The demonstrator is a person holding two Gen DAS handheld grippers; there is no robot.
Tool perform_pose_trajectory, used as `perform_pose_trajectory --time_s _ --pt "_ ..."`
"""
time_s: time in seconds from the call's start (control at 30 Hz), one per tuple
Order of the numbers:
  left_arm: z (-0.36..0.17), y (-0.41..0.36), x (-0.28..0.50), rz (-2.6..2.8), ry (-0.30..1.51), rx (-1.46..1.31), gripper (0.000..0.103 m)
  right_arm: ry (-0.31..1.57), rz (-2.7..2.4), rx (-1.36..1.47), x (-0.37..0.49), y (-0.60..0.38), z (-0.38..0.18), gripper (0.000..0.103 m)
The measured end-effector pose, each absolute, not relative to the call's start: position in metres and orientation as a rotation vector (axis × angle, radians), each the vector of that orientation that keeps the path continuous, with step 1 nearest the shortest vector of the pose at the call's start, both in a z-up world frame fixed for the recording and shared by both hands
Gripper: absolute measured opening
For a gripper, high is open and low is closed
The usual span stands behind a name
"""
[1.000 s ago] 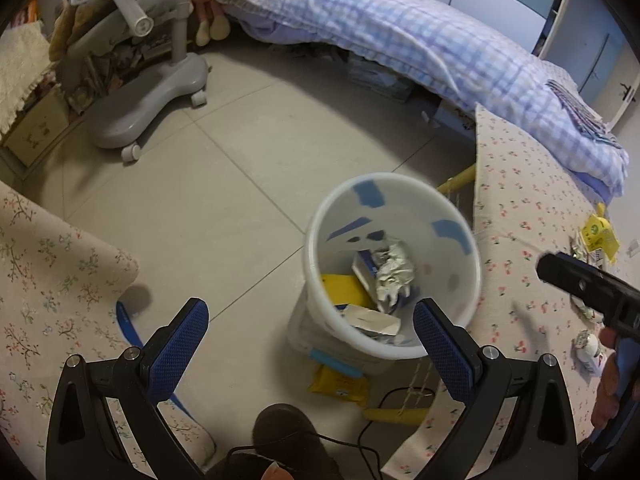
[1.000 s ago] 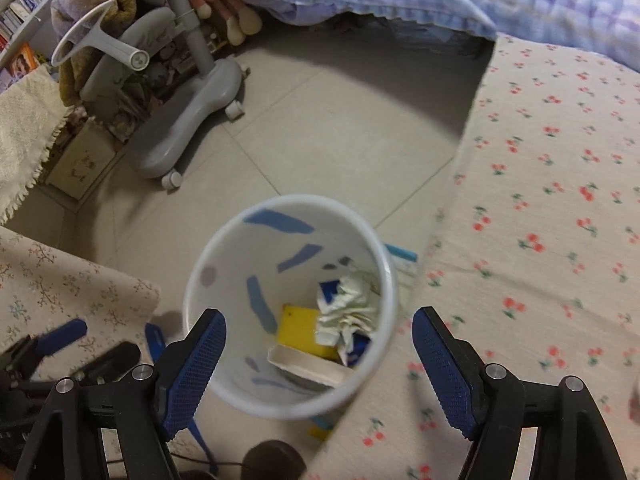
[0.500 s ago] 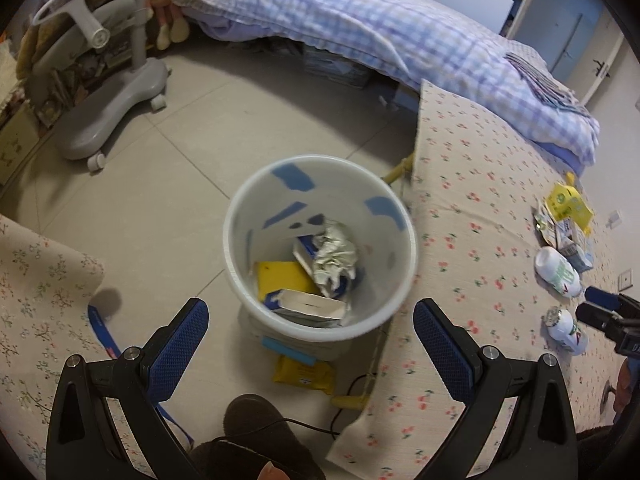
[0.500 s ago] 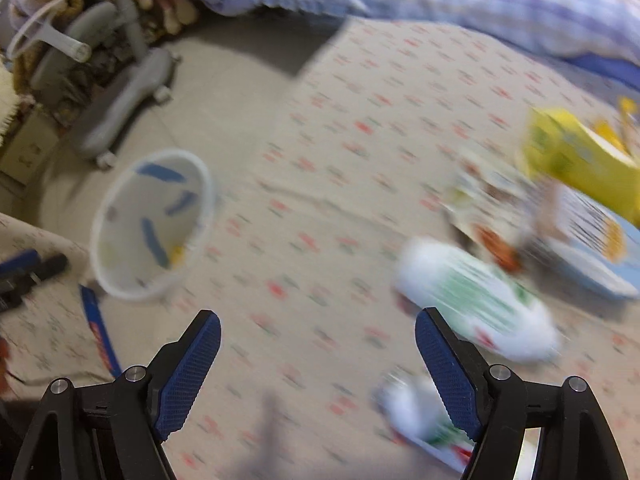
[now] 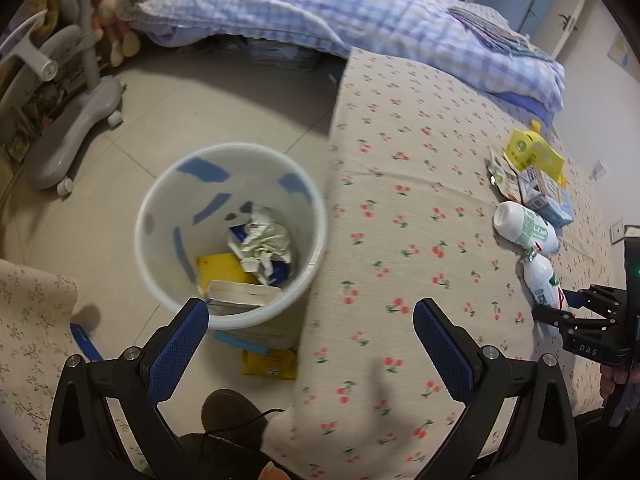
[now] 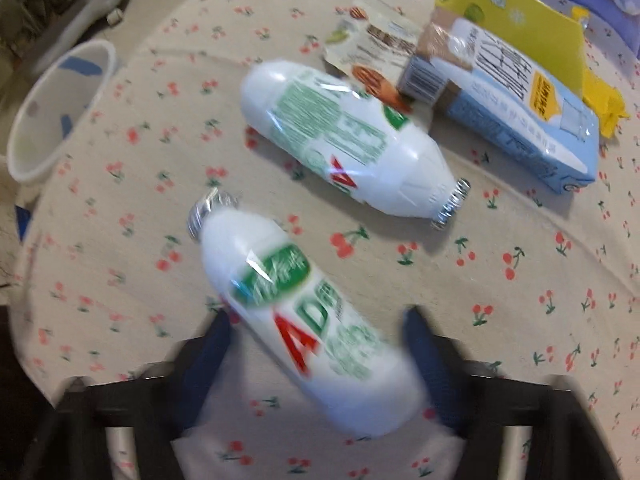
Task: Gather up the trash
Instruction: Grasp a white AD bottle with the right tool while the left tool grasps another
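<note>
Trash is still spread on the tabletop (image 5: 400,208), which has a cloth with little cherries on it. Two white bottles lie on their sides there. The right tongs (image 6: 316,356) are wide open, with one finger on each side of the near bottle (image 6: 304,320). They are not squeezing it. The picture is blurry there, so I cannot tell if a finger is touching the bottle.

The far bottle (image 6: 348,148) lies just behind it. Next to that are a blue carton (image 6: 516,108), a yellow box (image 6: 516,12) and a snack wrapper (image 6: 376,44).

The left tongs (image 5: 308,344) are wide open too and hold nothing. They hang over the edge of the tabletop, near the white bin (image 5: 232,236). The bin stands on the floor, right against the tabletop. It already has crumpled paper and small boxes inside.

What could go wrong? The bottle is round and smooth, so I think it could roll or pop out if the tongs close off to one side. It could bump the far bottle and send it rolling off the tabletop. A weak grip could also drop it on the floor, not in the bin.
</note>
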State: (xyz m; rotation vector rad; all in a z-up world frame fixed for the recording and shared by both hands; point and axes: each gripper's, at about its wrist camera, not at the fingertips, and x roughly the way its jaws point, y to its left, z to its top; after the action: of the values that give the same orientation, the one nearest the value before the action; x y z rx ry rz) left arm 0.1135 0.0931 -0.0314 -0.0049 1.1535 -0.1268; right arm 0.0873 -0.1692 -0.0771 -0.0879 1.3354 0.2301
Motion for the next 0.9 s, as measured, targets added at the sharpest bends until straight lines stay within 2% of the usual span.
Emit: perform_pose_trajectory --time_s 0.2,0.63,0.9 --pt "-0.031 0.047 0.118 -0.181 1.174 0.033 0.103 1.3 0.21 -0.013 0.081 -0.201 -0.068 0.042" --pt "-0.042 -0.11 0.133 -0.38 1.142 0.3 0.103 1.242 0.027 0.22 0.054 -0.316 -0.05 0.042" --pt "-0.055 -0.172 0.15 -0.528 1.093 0.397 0.103 1.231 -0.006 0.306 0.052 -0.361 -0.053 0.042"
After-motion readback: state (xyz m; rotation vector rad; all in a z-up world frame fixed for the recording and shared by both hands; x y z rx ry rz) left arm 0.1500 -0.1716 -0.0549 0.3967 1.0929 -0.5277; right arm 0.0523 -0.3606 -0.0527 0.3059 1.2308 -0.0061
